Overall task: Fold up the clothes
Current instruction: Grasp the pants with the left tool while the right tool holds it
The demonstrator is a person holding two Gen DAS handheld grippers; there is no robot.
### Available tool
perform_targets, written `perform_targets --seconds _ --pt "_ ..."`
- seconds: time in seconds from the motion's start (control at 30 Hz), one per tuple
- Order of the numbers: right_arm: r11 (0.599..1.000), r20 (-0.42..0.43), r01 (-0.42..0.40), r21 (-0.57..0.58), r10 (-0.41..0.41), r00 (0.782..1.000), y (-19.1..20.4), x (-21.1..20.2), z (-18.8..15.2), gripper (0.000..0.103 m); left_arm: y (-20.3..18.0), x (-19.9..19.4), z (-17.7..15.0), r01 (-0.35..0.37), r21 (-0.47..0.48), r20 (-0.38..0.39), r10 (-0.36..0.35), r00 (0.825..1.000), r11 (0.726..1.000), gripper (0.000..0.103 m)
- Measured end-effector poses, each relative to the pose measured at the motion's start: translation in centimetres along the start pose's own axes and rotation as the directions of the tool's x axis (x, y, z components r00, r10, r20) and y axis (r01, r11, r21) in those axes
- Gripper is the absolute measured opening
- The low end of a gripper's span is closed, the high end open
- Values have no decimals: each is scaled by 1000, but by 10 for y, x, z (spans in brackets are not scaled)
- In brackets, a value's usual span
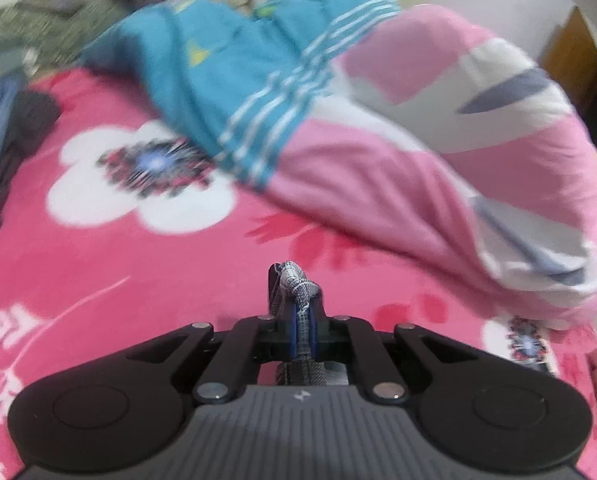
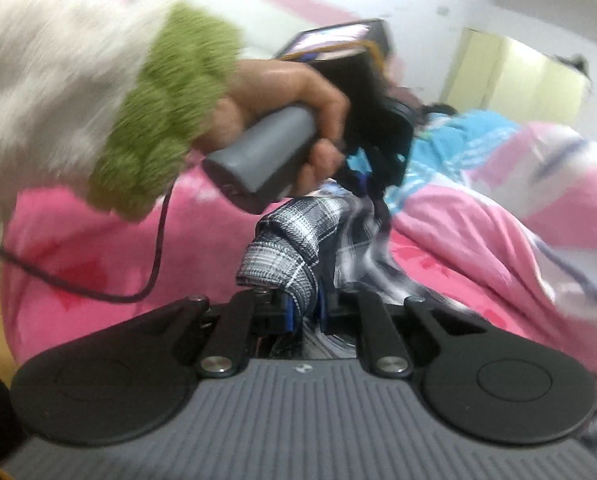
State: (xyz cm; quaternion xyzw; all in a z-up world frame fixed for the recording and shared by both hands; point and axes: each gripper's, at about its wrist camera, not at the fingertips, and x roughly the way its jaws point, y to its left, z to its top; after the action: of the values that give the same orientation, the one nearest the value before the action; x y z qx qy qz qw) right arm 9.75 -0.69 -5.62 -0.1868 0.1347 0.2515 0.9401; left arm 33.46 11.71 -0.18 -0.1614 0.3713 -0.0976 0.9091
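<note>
A black-and-white plaid garment hangs stretched between both grippers above the bed. My left gripper is shut on a bunched edge of the plaid garment. My right gripper is shut on another part of it, with cloth bunched over the fingertips. In the right wrist view the other hand-held gripper sits just ahead, held by a hand in a green-cuffed sleeve, with the cloth running up to it.
A pink floral blanket covers the bed. A pink, white and grey quilt lies heaped at right, with a blue striped garment beside it. Dark clothes lie at the left edge. A cable hangs from the handle.
</note>
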Motion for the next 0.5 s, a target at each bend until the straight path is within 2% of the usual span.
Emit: perform_targets --seconds 0.13,0.23,0.37,0.5 --pt "984 50 40 175 -50 998 -41 -37 -8 9 -57 -7 5 36 53 16 -37 999 998 6" --pt "944 83 60 324 -92 992 -76 -65 -21 9 -109 -4 3 59 108 23 -62 998 992 6" --pt "860 114 85 503 -164 980 -119 -105 -45 9 -181 3 -3 96 185 24 -102 995 978 6" --pt "758 122 103 644 -235 964 -159 -137 -77 9 -253 21 -22 147 263 -17 -148 989 954 6"
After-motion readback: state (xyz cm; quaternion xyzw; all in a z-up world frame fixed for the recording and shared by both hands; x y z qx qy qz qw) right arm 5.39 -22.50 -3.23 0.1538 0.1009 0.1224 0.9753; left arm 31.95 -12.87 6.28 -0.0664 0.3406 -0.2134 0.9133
